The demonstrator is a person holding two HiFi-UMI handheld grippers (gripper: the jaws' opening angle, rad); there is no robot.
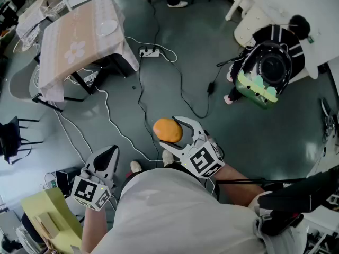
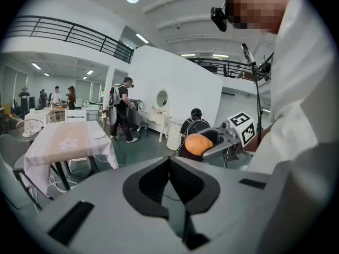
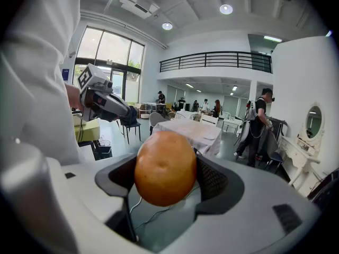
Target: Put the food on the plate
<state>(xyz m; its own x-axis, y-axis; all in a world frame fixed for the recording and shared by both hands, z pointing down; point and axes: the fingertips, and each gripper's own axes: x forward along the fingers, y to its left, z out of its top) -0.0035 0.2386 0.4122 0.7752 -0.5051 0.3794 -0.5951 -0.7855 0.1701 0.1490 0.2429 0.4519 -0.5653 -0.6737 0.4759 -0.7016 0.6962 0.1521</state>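
From above, the cloth-covered table (image 1: 79, 41) lies at 10 o'clock with a white plate (image 1: 107, 27) on it. It is well apart from the orange fruit (image 1: 167, 130), which is just below centre.

The head view does not show how the left gripper's (image 1: 109, 153) jaws stand. Its own view shows them pressed together with nothing between them. That view also catches the right gripper (image 2: 209, 142) side-on at 2 o'clock, with the fruit (image 2: 198, 144) at its tips.

The right gripper view shows its pads (image 3: 212, 179) squeezing the fruit (image 3: 165, 167) on both flanks.

The left gripper sits at 7 o'clock, tipped somewhat toward the floor (image 1: 254, 136). The right gripper (image 1: 177, 131) aims toward 11 o'clock, holding the fruit in the air.

A white-clad torso (image 1: 175, 216) hides most of both arms. From above, the fruit covers one of the right gripper's jaws.
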